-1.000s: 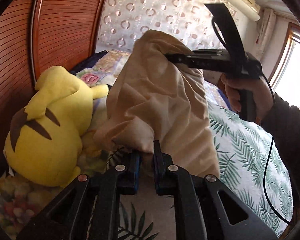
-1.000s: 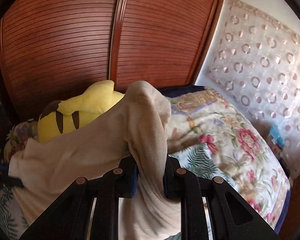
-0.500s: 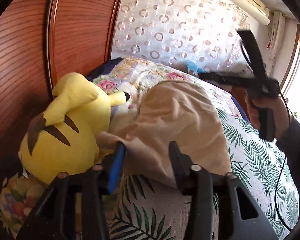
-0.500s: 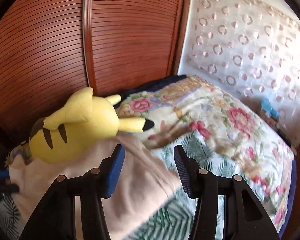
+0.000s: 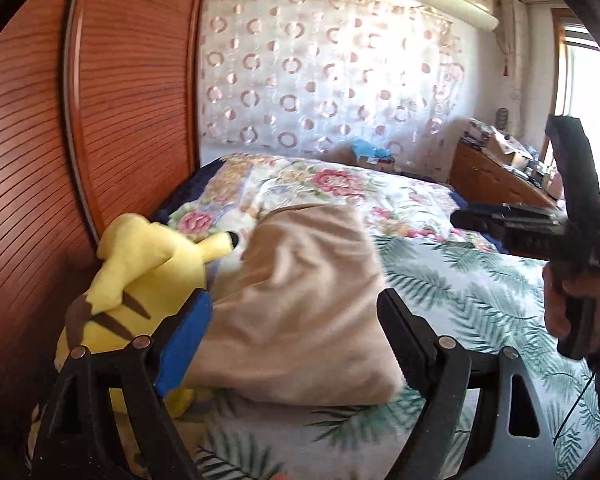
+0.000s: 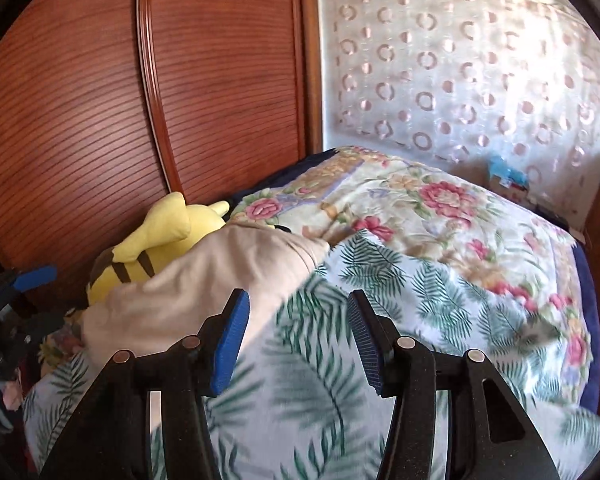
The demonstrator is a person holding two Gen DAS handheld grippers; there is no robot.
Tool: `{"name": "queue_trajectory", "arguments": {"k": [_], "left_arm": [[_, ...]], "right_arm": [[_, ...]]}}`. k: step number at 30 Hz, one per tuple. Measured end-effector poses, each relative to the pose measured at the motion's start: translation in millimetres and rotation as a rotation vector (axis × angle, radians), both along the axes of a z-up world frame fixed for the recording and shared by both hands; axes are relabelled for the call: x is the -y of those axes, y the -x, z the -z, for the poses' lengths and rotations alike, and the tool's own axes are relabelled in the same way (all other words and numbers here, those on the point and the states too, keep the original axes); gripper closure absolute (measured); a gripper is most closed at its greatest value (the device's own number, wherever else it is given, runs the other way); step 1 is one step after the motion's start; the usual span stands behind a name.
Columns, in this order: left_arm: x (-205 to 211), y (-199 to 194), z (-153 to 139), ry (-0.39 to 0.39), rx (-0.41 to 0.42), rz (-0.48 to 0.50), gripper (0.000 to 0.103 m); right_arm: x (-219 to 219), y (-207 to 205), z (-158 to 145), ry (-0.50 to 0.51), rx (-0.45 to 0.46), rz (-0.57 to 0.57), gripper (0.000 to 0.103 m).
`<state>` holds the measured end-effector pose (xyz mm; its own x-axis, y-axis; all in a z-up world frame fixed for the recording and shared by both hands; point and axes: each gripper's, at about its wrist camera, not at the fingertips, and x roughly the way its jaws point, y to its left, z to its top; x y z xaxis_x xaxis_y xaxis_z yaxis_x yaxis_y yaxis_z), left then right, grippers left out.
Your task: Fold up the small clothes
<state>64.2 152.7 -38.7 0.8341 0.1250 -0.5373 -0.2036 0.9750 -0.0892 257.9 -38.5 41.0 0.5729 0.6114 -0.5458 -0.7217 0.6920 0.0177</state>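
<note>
Left gripper point(image 5: 292, 328) jaws wide apart, empty, right gripper point(image 6: 298, 332) spread too, gripping nothing, beige garment point(image 5: 308, 304) lying bunched on the leaf-print bedspread point(image 5: 460, 280), its near edge hidden behind the fingers, yellow plush toy point(image 5: 140, 280) touching it, half covered, floral quilt point(image 6: 420, 208) beyond, blurred.

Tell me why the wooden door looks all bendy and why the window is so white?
Left wrist view: the fisheye lens curves the door, the window is washed out by glare, and the right claw is smeared by motion blur. Right wrist view: the door bows the same way, and the leaf-print bedspread is blurry near the bottom.
</note>
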Motion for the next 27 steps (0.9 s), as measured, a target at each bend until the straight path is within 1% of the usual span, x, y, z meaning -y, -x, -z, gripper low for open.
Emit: {"name": "queue_trajectory", "arguments": {"k": [4,7,10,12,14,23,27], "left_arm": [[27,-2,-9,-0.028,0.012,0.042,0.018],[47,-1,-15,-0.039,0.020,0.076,0.018],[65,0,-20,-0.044,0.028,0.105,0.018],[79,1,-25,-0.052,0.036,0.123,0.018],[89,3,-29,-0.057,0.041,0.134,0.018],[135,11,-54,-0.093,0.073,0.189,0.018],[147,11,-65,-0.084,0.088,0.216,0.018]], "right_arm": [[29,33,-3,-0.016,0.018,0.046,0.050],[46,59,-5,-0.027,0.024,0.076,0.046],[64,86,-8,-0.048,0.040,0.112,0.038],[77,100,-11,-0.060,0.047,0.157,0.028],[91,115,-15,-0.081,0.057,0.199,0.023],[150,185,-36,-0.150,0.133,0.407,0.023],[160,204,-46,-0.175,0.153,0.467,0.023]]}}
